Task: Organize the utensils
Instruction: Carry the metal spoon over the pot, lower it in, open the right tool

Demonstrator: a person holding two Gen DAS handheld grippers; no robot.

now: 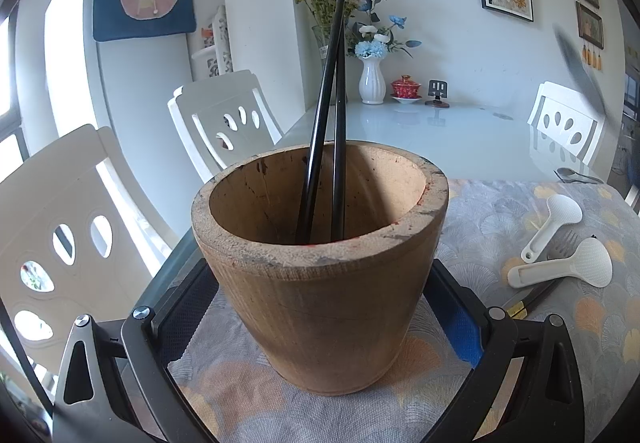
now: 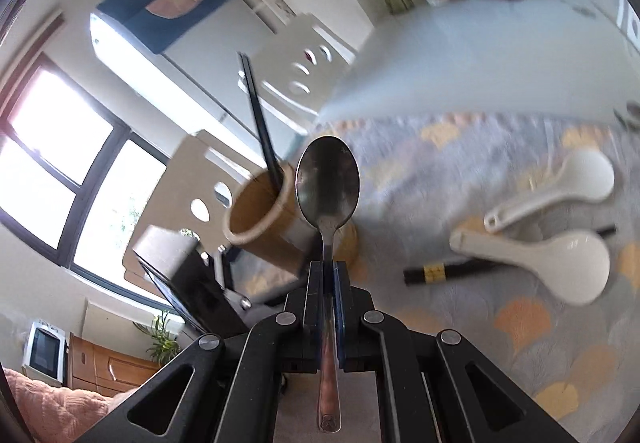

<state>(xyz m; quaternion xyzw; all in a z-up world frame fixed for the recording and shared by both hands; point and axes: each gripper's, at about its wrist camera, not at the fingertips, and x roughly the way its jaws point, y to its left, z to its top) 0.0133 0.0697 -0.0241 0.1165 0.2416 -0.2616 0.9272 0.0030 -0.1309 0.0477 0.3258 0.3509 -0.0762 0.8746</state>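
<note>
Spoon (image 2: 327,183) stands clamped by its handle in the right gripper (image 2: 329,275), bowl up, above the cloth (image 2: 460,163). Left gripper (image 1: 320,283) hugs the wooden pot (image 1: 320,283) holding two black chopsticks (image 1: 328,103); rice paddles (image 2: 552,263) lie apart.

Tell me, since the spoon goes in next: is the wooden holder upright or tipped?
Upright. The wooden holder stands flat on the cloth between the left gripper's fingers, mouth up, with two black chopsticks leaning inside.
</note>
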